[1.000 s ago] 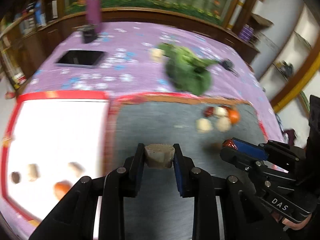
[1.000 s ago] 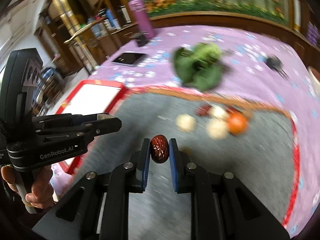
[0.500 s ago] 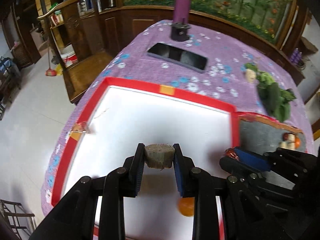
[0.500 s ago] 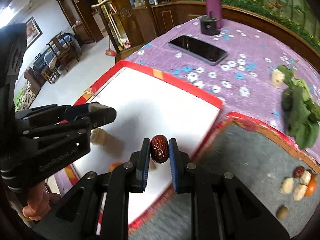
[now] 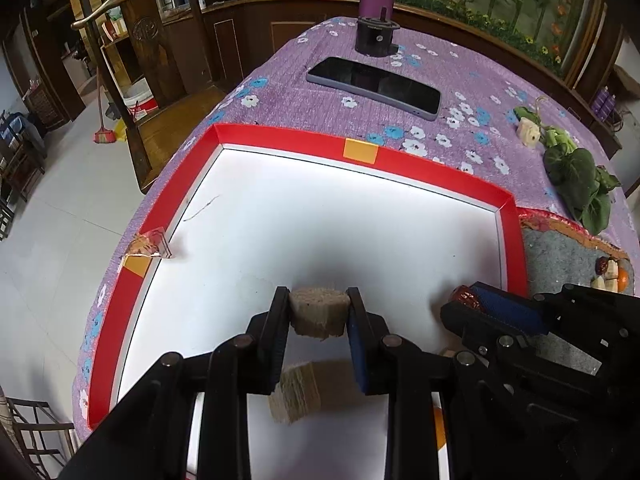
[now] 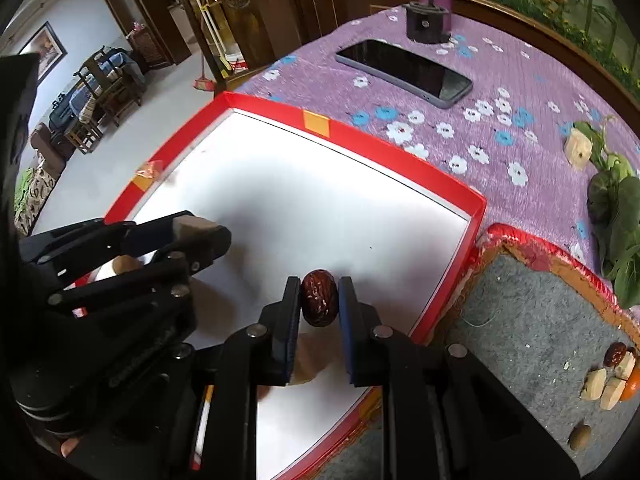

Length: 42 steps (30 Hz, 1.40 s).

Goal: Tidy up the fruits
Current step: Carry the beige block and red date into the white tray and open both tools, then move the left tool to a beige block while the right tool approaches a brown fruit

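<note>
My left gripper (image 5: 319,312) is shut on a brown fuzzy fruit chunk (image 5: 318,311) above the white floor of the red-rimmed tray (image 5: 400,156). Another brownish chunk (image 5: 296,394) lies on the tray just below it. My right gripper (image 6: 319,298) is shut on a dark red date (image 6: 319,298), also over the tray (image 6: 360,132) near its right wall. In the left wrist view the right gripper (image 5: 466,300) shows at the right with the date at its tip. Several fruit pieces (image 6: 612,376) lie on the grey mat (image 6: 532,320) to the right.
A black phone (image 5: 374,88) and a purple bottle on a black stand (image 5: 376,36) sit on the purple flowered cloth behind the tray. Green leaves (image 5: 580,184) and a pale chunk (image 5: 528,132) lie at the right. The table's left edge drops to the floor.
Both grippers have swung left from over the grey mat to over the white tray, each keeping its fruit. In the last half second they sank slightly closer to the tray floor.
</note>
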{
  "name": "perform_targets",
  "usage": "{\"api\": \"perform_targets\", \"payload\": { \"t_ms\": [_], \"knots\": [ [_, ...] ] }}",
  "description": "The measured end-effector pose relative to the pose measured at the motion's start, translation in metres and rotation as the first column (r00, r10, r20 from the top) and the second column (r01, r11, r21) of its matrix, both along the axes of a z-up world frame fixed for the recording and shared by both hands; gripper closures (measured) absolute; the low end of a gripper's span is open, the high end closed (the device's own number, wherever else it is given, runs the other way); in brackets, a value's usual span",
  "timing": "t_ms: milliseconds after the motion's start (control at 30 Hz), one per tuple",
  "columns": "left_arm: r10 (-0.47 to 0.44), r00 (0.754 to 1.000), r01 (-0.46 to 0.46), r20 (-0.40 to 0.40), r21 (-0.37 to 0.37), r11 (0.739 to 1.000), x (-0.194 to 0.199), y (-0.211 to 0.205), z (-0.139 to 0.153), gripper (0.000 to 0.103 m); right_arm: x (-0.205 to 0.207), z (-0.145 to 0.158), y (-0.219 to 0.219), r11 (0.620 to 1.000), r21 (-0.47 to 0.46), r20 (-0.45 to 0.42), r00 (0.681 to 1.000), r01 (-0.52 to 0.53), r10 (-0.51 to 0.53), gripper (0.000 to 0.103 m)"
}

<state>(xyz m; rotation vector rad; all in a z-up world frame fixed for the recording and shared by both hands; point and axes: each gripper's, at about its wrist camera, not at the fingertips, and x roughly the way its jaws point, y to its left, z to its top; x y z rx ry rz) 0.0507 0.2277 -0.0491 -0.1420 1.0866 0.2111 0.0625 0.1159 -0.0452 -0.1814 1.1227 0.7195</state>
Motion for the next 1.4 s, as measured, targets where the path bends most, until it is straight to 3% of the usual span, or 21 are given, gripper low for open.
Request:
{"api": "perform_targets", "payload": {
  "t_ms": [400, 633, 800, 1067, 1267, 1400],
  "knots": [
    [0.004, 1.000, -0.004, -0.006, 0.019, 1.000, 0.001, -0.004, -0.007, 0.070, 0.003, -0.011, -0.001, 1.000, -0.029, -0.032, 0.999, 0.009, -0.010, 0.081],
    [0.025, 0.999, -0.025, 0.025, -0.012, 1.000, -0.003, 0.001, 0.005, 0.056, 0.004, 0.002, -0.018, 0.999, 0.035, -0.031, 0.999, 0.036, -0.035, 0.058],
    [0.011, 0.998, -0.010, 0.061, -0.013, 1.000, -0.006, -0.003, 0.024, 0.056, -0.003, 0.023, -0.041, 0.993, 0.095, 0.022, 0.998, 0.063, -0.066, 0.057],
    [-0.051, 0.992, 0.054, 0.118, -0.023, 0.998, -0.006, -0.037, 0.053, 0.055, -0.019, 0.045, -0.130, 0.968, 0.154, 0.097, 0.972, 0.199, -0.215, 0.057],
    [-0.168, 0.979, 0.172, 0.116, -0.025, 0.985, 0.004, -0.101, 0.051, 0.055, -0.036, 0.030, -0.222, 0.930, 0.112, 0.084, 0.929, 0.349, -0.359, 0.057],
    [-0.275, 0.956, 0.279, 0.098, -0.032, 0.960, 0.013, -0.157, 0.043, 0.055, -0.042, 0.011, -0.273, 0.901, 0.067, 0.053, 0.900, 0.429, -0.432, 0.057]
  ]
}}
